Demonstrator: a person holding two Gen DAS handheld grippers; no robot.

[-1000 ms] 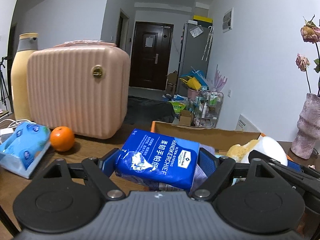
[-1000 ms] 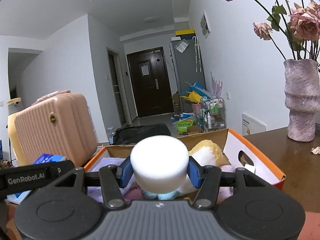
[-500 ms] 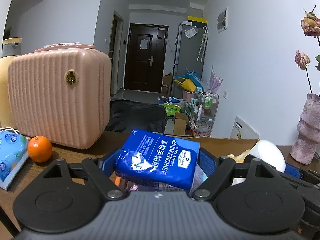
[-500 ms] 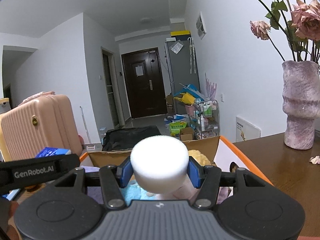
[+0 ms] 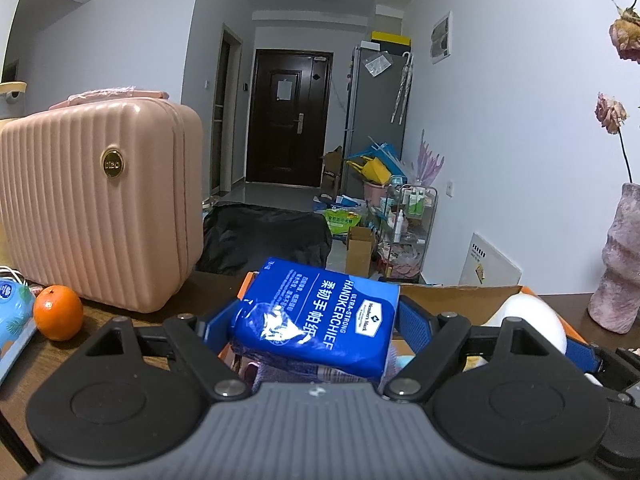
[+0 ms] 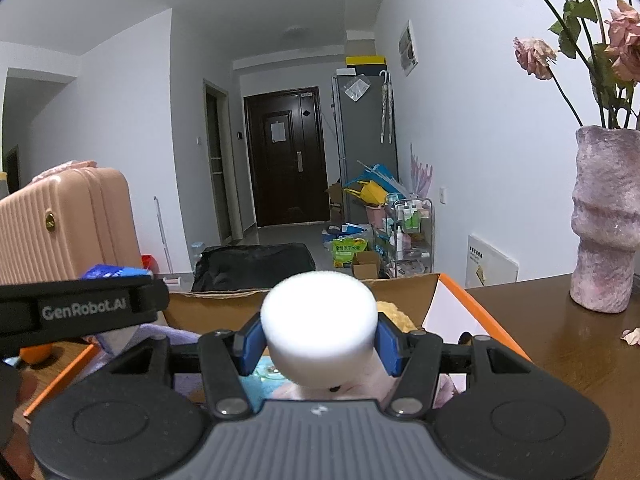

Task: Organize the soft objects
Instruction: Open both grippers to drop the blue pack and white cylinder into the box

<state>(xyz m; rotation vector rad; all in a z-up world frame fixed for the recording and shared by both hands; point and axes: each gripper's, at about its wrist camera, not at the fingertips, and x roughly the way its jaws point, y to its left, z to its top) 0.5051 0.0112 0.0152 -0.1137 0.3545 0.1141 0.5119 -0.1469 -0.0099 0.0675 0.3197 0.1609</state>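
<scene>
Left tongs [image 5: 316,316] clamp blue "ULTRA-STRONG HANDKERCHIEF" pack [image 5: 320,322].

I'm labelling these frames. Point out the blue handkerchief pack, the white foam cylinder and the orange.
blue handkerchief pack [image 5: 320,316], left wrist view, printed top face.
white foam cylinder [image 6: 320,320], right wrist view, rounded front.
orange [image 5: 58,312], left wrist view, peel centre.

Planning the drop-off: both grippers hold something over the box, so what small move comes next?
Probably lower the left gripper and release the blue tissue pack into the cardboard box: it hangs above the open box, which already holds soft items.
</scene>
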